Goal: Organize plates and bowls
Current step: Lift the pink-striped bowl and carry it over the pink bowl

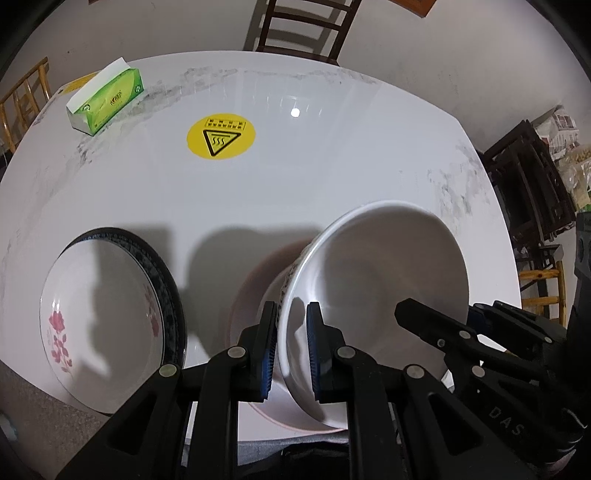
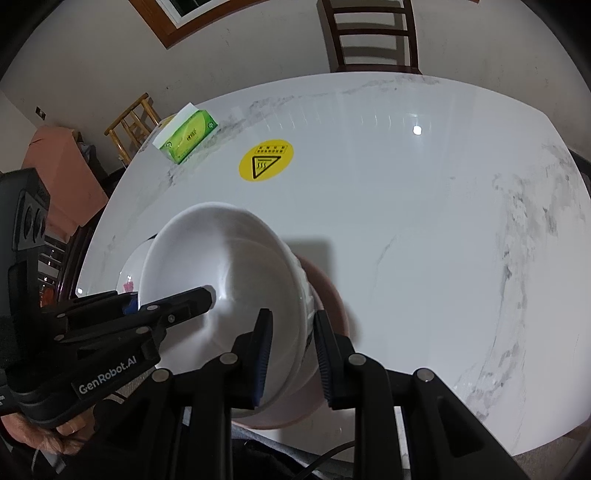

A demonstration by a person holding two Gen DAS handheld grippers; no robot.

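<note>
A large white bowl (image 1: 376,280) (image 2: 229,273) with a faint pattern on its outer wall is held tilted over a pinkish dish (image 1: 251,291) (image 2: 328,291) near the table's front edge. My left gripper (image 1: 291,321) (image 2: 159,295) is shut on the bowl's left rim, one finger inside and one outside. On the opposite rim my right gripper (image 2: 291,321) (image 1: 439,310) is shut the same way. To the left lies a white plate with red roses (image 1: 99,295) (image 2: 129,273), resting in a dark-rimmed plate (image 1: 162,266).
The round white marbled table (image 1: 332,166) (image 2: 406,221) carries a green tissue box (image 1: 107,99) (image 2: 188,136) at the far left and a yellow heat-warning sticker (image 1: 221,134) (image 2: 266,159). A dark wooden chair (image 1: 306,26) (image 2: 373,37) stands behind. A person's hand (image 2: 62,435) grips the left tool.
</note>
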